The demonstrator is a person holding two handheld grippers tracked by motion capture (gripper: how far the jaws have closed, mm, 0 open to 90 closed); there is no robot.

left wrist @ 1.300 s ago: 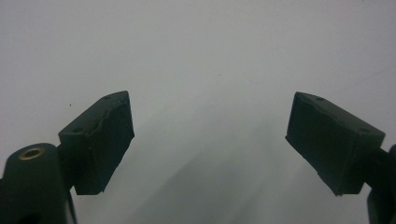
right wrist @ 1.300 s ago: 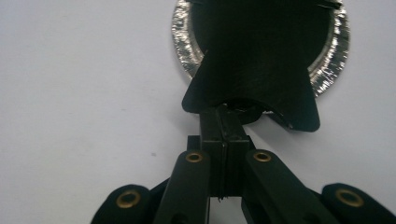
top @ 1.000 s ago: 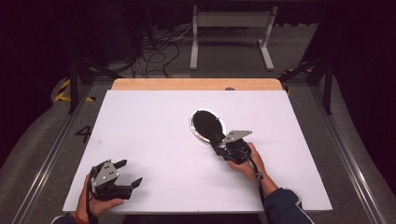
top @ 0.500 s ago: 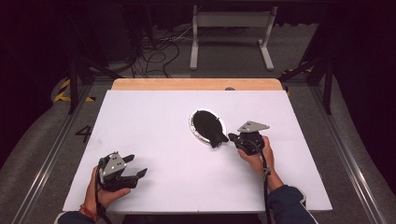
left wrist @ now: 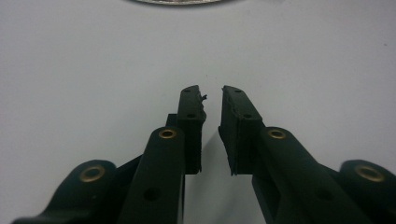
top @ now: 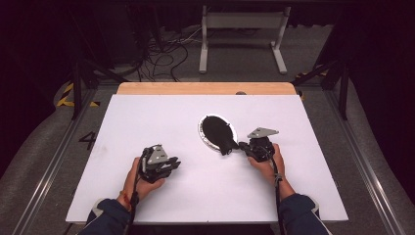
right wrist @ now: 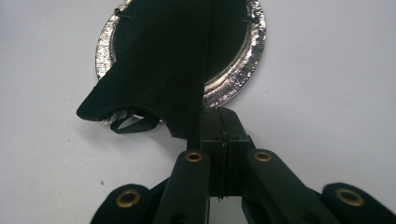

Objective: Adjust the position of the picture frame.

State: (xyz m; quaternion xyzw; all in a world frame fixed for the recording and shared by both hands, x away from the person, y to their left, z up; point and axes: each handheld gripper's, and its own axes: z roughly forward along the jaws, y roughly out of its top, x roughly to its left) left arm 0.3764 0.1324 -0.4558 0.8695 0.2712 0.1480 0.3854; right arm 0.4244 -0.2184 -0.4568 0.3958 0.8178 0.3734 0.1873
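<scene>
Black cloth (top: 218, 133) lay on a foil plate (top: 204, 139) mid-tabletop (top: 147, 112). Right tool (top: 243, 146) pinched the cloth's near edge. Left tool (top: 172, 164), nearer than the plate, had just been closing, nearly together, nothing between. Cloth looked limp and light: grip a hem.

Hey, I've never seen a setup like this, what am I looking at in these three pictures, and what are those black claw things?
A person sits at a white table with a handheld two-jaw gripper in each hand. One picture looks down from above; the other two come from cameras riding on the grippers. On the table lies a shiny round foil dish with a black cloth over it. The right gripper is shut on the cloth's edge. The left gripper holds nothing; its jaws have just been closing and stand slightly apart.
</scene>
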